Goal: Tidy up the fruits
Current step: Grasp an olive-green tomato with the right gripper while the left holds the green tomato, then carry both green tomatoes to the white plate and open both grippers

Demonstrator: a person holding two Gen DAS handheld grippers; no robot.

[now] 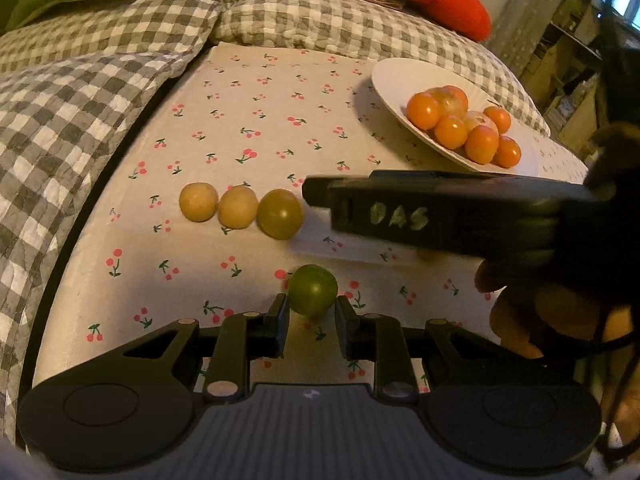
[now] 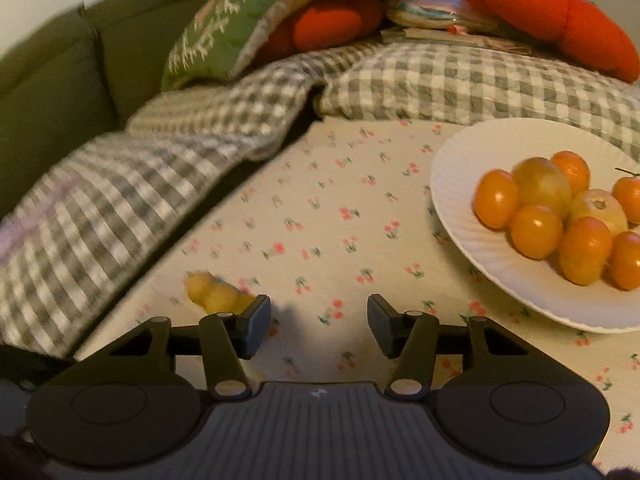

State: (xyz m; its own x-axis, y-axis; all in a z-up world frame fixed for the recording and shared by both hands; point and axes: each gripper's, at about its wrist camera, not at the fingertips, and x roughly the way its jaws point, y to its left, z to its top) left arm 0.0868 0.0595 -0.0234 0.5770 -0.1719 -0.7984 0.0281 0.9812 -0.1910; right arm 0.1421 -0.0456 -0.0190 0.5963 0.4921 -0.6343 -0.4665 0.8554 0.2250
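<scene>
The left gripper [image 1: 312, 316] sits nearest the lens, its jaws set narrowly apart with a green fruit [image 1: 313, 290] just ahead of the tips; the pads look slightly clear of the skin on both sides, so I judge it unclamped, though whether the fruit rests on the cherry-print cloth [image 1: 248, 120] or is lightly touched I cannot tell. Beyond it lies a row of three fruits [image 1: 240, 210], two pale yellow and one greenish, touching one another; the green fruit sits near that row, apart from it. The right gripper [image 2: 319, 326] hangs empty with jaws wide, seen side-on in the left view, crossing between the row and the white plate [image 1: 384, 80] of orange fruits [image 1: 464, 128].

The risks, as I judge them: a round fruit on soft cloth could roll away if one pad touches first; a hard squeeze could bruise it; the right gripper, hovering close over the row, might knock the lined-up fruits apart.
</scene>
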